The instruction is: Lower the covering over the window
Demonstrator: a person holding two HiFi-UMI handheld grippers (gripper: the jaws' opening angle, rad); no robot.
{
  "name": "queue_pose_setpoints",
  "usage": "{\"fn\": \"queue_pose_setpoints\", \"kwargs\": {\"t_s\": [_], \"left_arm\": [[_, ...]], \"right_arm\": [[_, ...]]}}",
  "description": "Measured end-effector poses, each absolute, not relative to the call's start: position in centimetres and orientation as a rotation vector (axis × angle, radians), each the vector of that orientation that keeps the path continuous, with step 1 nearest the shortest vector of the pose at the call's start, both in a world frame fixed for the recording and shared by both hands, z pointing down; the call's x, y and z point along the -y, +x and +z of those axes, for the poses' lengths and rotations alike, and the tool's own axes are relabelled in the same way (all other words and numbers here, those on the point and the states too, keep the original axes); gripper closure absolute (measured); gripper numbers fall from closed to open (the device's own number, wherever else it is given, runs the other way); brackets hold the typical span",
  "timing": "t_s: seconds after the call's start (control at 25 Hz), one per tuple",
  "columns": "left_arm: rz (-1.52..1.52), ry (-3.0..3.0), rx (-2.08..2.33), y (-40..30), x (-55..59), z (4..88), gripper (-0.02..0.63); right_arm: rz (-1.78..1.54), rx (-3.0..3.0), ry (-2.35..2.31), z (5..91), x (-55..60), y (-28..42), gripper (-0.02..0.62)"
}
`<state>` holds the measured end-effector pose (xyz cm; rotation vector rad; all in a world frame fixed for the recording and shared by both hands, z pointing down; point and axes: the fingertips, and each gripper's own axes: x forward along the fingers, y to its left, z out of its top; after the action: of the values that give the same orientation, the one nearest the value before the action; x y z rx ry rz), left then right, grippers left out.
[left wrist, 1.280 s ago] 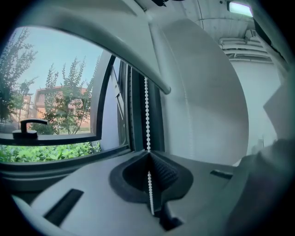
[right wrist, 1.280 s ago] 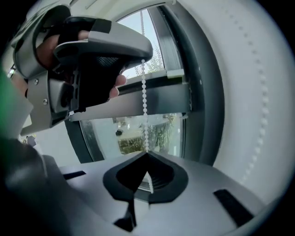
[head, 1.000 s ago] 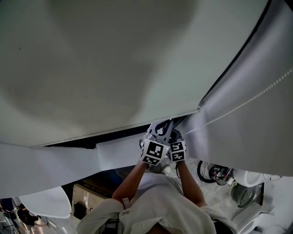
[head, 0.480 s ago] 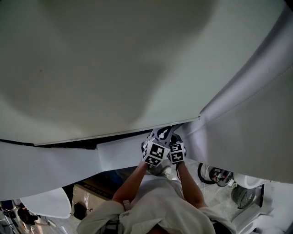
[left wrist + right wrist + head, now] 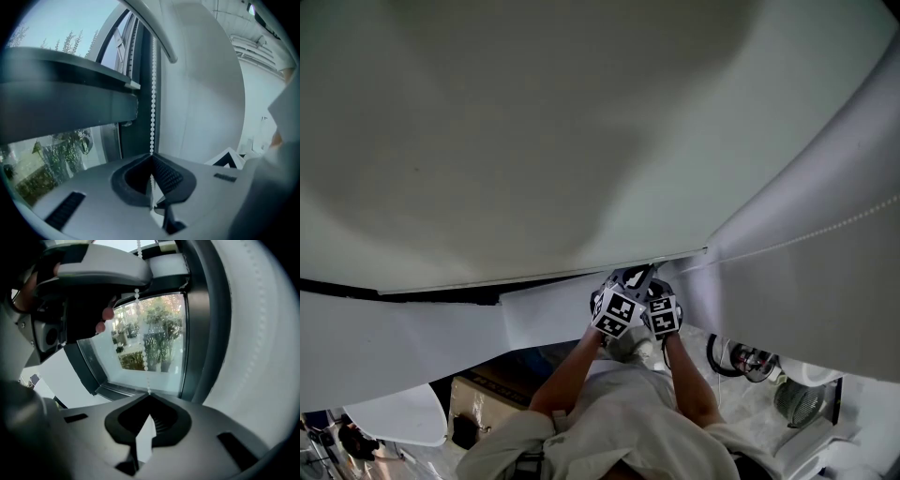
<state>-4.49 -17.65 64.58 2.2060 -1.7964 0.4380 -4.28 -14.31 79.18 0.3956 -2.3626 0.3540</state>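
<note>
Against the clear glass window (image 5: pixel 150 333), left gripper (image 5: pixel 151 155) and right gripper (image 5: pixel 149 395) jaws pinched the white beaded chain (image 5: pixel 152 93), which looked best drawn steadily straight down.

Both arms are raised in front of the torso. The left forearm (image 5: pixel 570 370) and the right forearm (image 5: pixel 692 380) are brought together at the wrists, so that the two claws are held side by side with their marker cubes close together. The left claw (image 5: pixel 151 157) is held with its jaws pressed together on the bead cord (image 5: pixel 152 93). The right claw (image 5: pixel 149 398) is kept just below and to the right of it, its jaws likewise closed on the cord.
</note>
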Motion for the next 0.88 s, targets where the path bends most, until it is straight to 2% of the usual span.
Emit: {"fn": "queue_pose_setpoints", "kwargs": {"t_s": [0.4,0.88], "left_arm": [[0.434,2.212,1.728,-4.4,17.5,67.2,0.592],[0.397,2.202,1.746,-3.9,17.8,65.6,0.591]], "right_arm": [[0.369,2.315,0.364,81.3,13.0,-3.4,0.598],[0.342,2.336,0.395,79.5,13.2,-2.1,0.594]]}}
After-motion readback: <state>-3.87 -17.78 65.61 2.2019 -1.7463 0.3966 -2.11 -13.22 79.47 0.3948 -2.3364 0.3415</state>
